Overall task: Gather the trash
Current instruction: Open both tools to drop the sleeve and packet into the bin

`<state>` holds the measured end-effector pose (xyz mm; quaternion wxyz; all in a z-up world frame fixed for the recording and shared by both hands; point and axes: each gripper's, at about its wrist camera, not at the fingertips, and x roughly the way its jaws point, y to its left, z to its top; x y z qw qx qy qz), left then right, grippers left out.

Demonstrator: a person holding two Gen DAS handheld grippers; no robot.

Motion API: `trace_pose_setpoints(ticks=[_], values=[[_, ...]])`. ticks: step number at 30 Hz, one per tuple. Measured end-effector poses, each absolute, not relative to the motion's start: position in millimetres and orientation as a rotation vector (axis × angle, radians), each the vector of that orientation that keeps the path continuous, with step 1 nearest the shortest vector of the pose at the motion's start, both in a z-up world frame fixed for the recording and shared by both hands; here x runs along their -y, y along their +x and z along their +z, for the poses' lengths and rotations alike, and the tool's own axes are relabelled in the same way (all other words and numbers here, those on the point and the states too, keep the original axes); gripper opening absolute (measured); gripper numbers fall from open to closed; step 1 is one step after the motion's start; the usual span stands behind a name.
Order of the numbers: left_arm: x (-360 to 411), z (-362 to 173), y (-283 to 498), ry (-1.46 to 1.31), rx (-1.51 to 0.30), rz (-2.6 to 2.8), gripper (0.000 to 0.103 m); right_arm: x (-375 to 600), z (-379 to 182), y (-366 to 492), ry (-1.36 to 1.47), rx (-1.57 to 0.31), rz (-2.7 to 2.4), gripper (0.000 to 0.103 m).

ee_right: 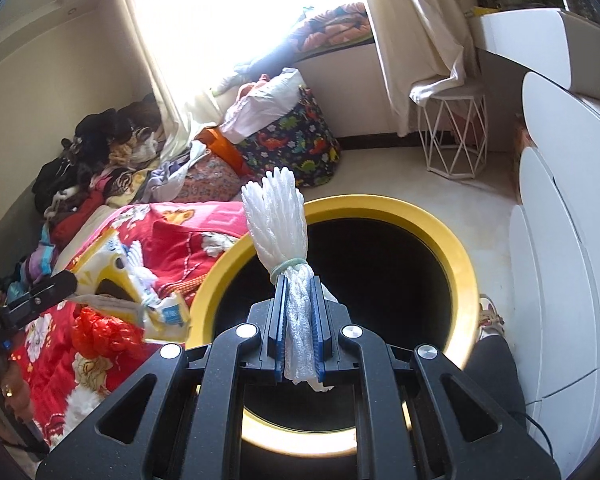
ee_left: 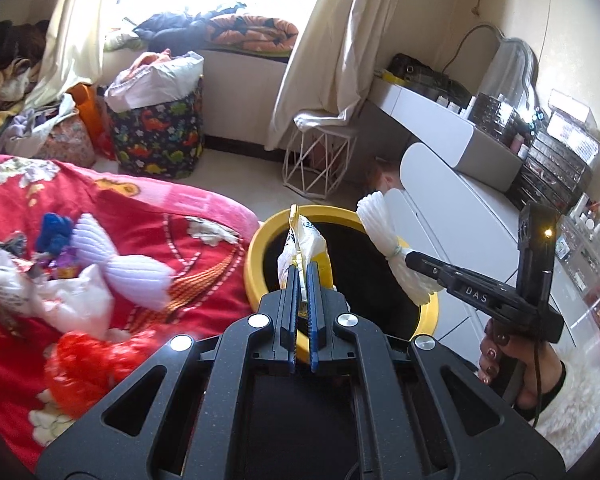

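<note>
Both grippers hold trash over the bin (ee_right: 458, 248) – the right gripper (ee_right: 299, 320) clamps the upright foam net (ee_right: 278, 216) nearer its middle, the left gripper (ee_left: 302, 300) pinches the snack bag (ee_left: 304, 246) at the bed-side rim.

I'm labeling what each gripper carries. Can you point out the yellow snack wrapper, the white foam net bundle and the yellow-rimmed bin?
yellow snack wrapper (ee_left: 303, 242): left wrist view, crumpled body above the fingers.
white foam net bundle (ee_right: 278, 216): right wrist view, flared top above the rubber band.
yellow-rimmed bin (ee_right: 458, 258): right wrist view, right side of rim.
</note>
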<state>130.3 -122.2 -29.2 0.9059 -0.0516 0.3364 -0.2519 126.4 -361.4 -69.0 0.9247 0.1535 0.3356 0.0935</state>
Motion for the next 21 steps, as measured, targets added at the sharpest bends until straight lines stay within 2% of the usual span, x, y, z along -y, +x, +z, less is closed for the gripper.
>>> trace_pose_setpoints(ticks=[3,5,6,7,8,11,13,17,21], values=[[135.8,-33.6,136.6,-0.101,-0.706,-0.531,0.002,365.9,-72.2,128.9,0.326,-0.702,0.178,0.014],[142.9,-37.6,142.0,-0.094,-0.718,-0.534,0.008,369.3,-75.9,131.0,0.336,-0.718,0.155,0.031],[144.2,-39.3,144.3,-0.094,-0.728,-0.53,0.032,370.5,-77.3,130.6,0.34,-0.719,0.137,0.045],[143.1,-40.7,146.1,-0.102,-0.733,-0.513,0.064,371.3,-78.1,130.3,0.34,-0.718,0.128,0.052],[141.3,-40.5,147.1,-0.113,-0.73,-0.505,0.072,371.5,-78.3,129.7,0.337,-0.715,0.121,0.053],[133.9,-39.1,142.1,-0.114,-0.706,-0.487,0.075,369.5,-78.6,127.6,0.317,-0.704,0.112,0.058],[128.3,-37.1,137.9,-0.111,-0.691,-0.464,0.083,366.1,-77.3,125.0,0.31,-0.685,0.114,0.061],[119.6,-33.8,134.4,-0.119,-0.674,-0.439,0.084,357.4,-69.8,121.4,0.286,-0.646,0.138,0.066],[111.3,-29.3,129.3,-0.123,-0.655,-0.422,0.09,344.9,-58.7,115.5,0.254,-0.6,0.178,0.07]])
